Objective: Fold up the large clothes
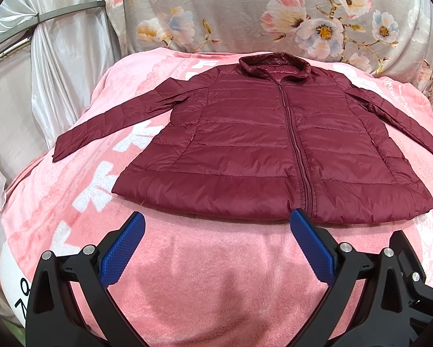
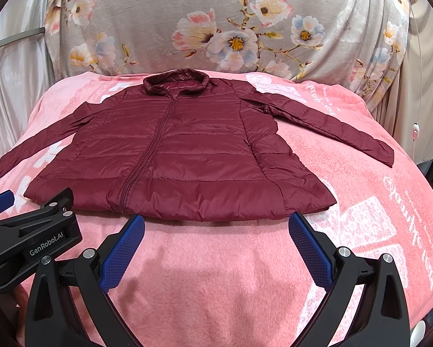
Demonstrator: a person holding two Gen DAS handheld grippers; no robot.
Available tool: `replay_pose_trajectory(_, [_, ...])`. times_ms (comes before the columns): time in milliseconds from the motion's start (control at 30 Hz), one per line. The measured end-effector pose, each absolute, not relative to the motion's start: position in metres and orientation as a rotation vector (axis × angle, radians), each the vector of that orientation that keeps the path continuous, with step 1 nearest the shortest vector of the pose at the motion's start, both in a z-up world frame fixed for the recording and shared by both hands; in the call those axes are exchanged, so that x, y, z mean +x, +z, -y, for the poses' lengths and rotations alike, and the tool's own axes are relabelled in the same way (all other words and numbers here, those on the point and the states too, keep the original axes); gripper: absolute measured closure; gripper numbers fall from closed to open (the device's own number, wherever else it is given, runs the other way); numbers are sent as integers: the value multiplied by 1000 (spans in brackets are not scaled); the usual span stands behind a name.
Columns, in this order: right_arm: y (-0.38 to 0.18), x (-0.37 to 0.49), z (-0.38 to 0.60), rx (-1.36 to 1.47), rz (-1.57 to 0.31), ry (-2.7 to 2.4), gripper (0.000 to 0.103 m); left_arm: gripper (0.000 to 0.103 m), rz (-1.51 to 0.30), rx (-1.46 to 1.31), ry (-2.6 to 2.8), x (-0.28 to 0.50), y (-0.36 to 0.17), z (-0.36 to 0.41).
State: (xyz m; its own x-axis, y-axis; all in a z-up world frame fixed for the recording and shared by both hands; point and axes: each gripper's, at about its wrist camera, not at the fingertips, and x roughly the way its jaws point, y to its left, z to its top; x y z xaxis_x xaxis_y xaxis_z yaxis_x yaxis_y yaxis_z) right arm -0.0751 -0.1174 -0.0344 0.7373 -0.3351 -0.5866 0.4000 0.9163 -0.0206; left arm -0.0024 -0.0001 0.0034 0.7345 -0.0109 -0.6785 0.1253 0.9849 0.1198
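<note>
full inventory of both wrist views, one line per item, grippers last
jacket: 1, maroon quilted, zipped, spread flat face-up on the blanket, sleeves out to both sides
blanket: 1, pink with white print, under the jacket
floral cloth: 1, grey with flowers, behind the blanket
curtain: 1, pale satin, far left
left gripper: 1, black with blue pads, open, empty, near the hem
right gripper: 1, same, open, empty, near the hem

One maroon puffer jacket (image 1: pixel 262 150), with two sleeves spread out, lies on one pink blanket (image 1: pixel 204 274); one flowered cloth (image 1: pixel 245 8) behind; two pairs of tongs.
</note>
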Motion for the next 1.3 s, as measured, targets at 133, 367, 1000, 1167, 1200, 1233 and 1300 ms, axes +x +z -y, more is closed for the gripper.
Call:
replay_pose_trajectory(133, [-35, -77, 117, 109, -622, -406, 5, 5, -744, 162, -74, -5, 10, -3])
replay_pose_trajectory(367, [-33, -77, 118, 107, -621, -406, 5, 5, -745, 162, -74, -5, 9, -3])
replay_pose_trajectory(1000, [-32, -77, 118, 104, -619, -406, 5, 5, -745, 160, -76, -5, 10, -4])
replay_pose_trajectory(1167, [-32, -77, 117, 103, -617, -406, 5, 5, -745, 159, -75, -5, 10, -4])
replay_pose_trajectory(1200, [-30, -77, 118, 102, -617, -406, 5, 5, -745, 158, -75, -5, 10, -4])
replay_pose_trajectory(1233, [-25, -77, 114, 101, -616, -406, 5, 5, -745, 158, -75, -7, 10, -5])
replay_pose_trajectory(1300, [-24, -76, 114, 101, -616, -405, 5, 5, -745, 158, -75, -7, 10, -6])
